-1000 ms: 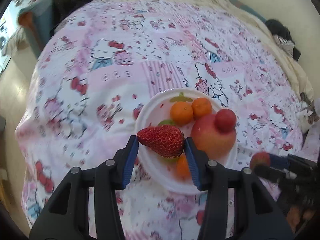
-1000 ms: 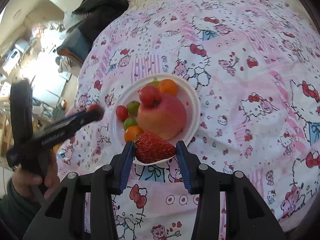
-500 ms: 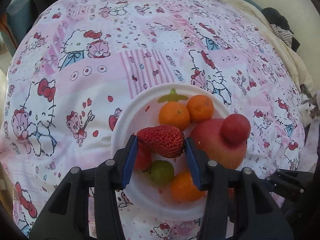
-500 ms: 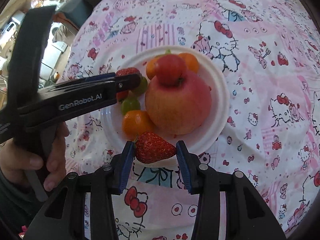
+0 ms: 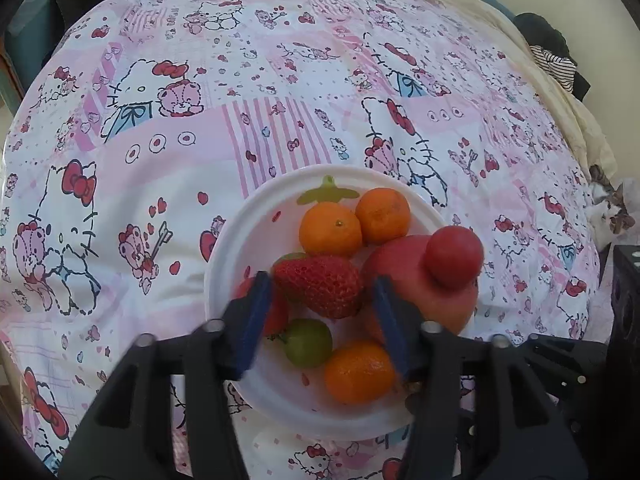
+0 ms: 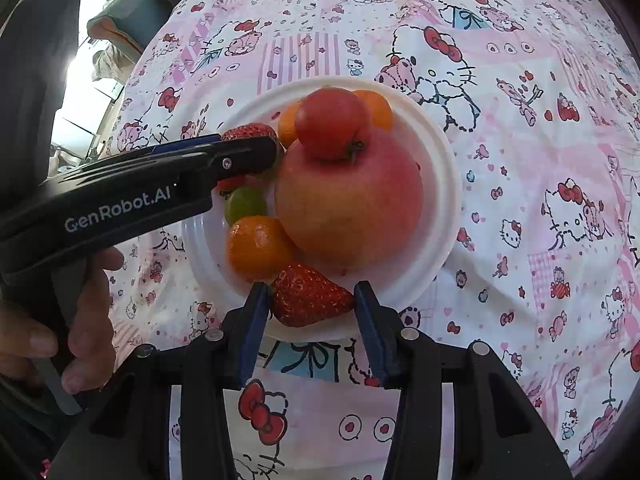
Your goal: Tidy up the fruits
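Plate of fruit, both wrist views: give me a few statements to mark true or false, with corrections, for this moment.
1. A tomato sits on top of the apple. True.
2. The plate is blue. False: it is white.
3. Three oranges lie on the plate. True.
4. The right tool is empty. False: a strawberry sits between its pads, over the plate's near rim.

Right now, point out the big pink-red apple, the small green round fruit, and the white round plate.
Big pink-red apple (image 6: 348,200): right wrist view, middle of its front skin.
Small green round fruit (image 5: 308,342): left wrist view, its centre.
White round plate (image 6: 446,184): right wrist view, bare right rim.
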Demonstrator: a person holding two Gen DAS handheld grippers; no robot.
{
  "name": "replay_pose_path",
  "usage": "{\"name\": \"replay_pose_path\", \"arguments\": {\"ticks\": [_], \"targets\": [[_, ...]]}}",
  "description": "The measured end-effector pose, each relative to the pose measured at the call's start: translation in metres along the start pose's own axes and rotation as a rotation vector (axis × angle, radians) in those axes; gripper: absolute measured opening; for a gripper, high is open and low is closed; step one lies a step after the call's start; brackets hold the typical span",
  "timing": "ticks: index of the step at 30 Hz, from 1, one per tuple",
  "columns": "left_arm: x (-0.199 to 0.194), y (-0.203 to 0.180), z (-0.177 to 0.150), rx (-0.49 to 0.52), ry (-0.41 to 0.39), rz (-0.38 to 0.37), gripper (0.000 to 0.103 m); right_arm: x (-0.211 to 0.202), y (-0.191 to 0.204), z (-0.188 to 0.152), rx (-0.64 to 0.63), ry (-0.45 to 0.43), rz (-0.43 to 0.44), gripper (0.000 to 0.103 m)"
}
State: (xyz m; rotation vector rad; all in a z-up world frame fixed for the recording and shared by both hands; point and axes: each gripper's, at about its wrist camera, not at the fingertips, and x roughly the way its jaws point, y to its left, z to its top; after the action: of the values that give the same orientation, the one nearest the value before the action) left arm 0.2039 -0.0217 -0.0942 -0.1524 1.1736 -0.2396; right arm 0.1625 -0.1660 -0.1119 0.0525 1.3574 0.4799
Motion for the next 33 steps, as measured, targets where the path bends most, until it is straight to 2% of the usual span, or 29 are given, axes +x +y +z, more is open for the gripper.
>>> {"name": "replay_pose_path", "arguments": {"ticks": [2,4,9,15,24,32,33], "targets": [[-0.004,0.0,0.0,0.0,-0.018,0.002,0.07,-0.001,-0.001,0.0,0.005,-0.004,0.006,0.048],[-0.008,0.0,0.0,0.0,-0.03,0.0,0.076,-0.002,-0.002,0.0,0.011,-0.01,0.014,0.056],[-0.012,0.003,-0.002,-0.014,-0.033,0.011,0.077,-0.006,-0.003,-0.002,0.018,-0.019,0.026,0.074],[-0.019,0.008,-0.004,-0.038,-0.052,0.017,0.077,-0.009,-0.001,-0.002,0.007,-0.027,0.027,0.079],[-0.047,0.005,-0.017,-0.05,-0.104,0.049,0.077,-0.026,0.003,-0.009,-0.004,-0.078,0.021,0.079],[-0.098,0.008,-0.053,-0.056,-0.208,0.135,0.077,-0.058,0.004,-0.03,-0.008,-0.144,0.013,0.079],[-0.107,0.008,-0.061,-0.057,-0.225,0.144,0.077,-0.065,0.002,-0.034,-0.004,-0.155,0.014,0.082]]}}
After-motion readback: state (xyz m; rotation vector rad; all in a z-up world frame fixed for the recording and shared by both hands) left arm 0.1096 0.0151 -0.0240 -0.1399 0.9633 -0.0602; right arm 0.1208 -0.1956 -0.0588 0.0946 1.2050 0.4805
